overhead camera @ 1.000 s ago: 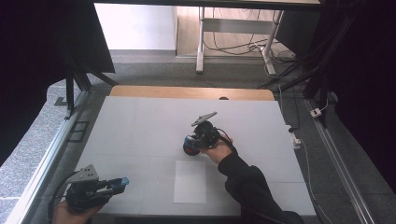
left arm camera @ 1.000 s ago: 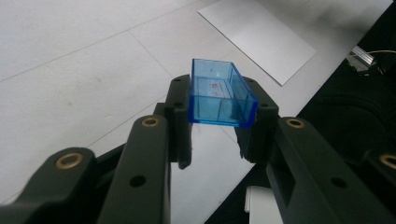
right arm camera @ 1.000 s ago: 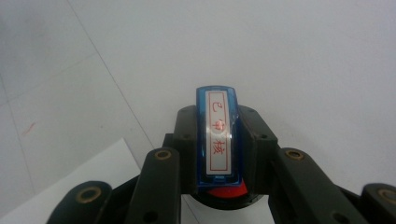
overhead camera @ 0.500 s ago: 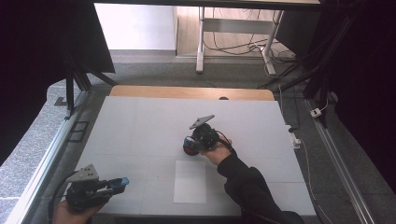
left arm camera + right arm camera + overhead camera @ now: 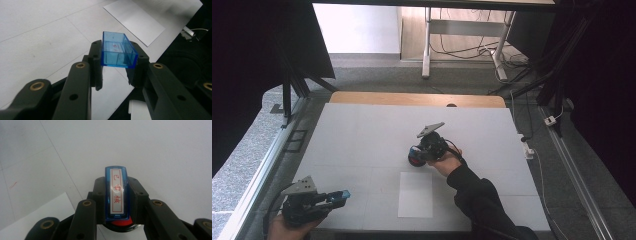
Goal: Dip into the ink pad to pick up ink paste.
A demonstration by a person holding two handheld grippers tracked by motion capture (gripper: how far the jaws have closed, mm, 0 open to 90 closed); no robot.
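Observation:
My left gripper [image 5: 338, 197] hovers at the table's near left corner, shut on a clear blue plastic cap [image 5: 117, 51] whose hollow side faces the camera; its jaws [image 5: 117, 57] clamp the cap's two sides. Near the middle of the table, my right gripper [image 5: 415, 155] is shut on a blue stamp [image 5: 116, 192]. The stamp has a white label with red characters on top and a red base below, which rests on or just above the table. In the high view the stamp [image 5: 414, 159] shows blue and red at the jaw tips.
A white sheet of paper [image 5: 415, 194] lies flat on the white table [image 5: 362, 130], just in front of the right gripper and to the right of the left one. A wooden strip [image 5: 412, 99] runs along the far edge. Cables lie off the table's right side.

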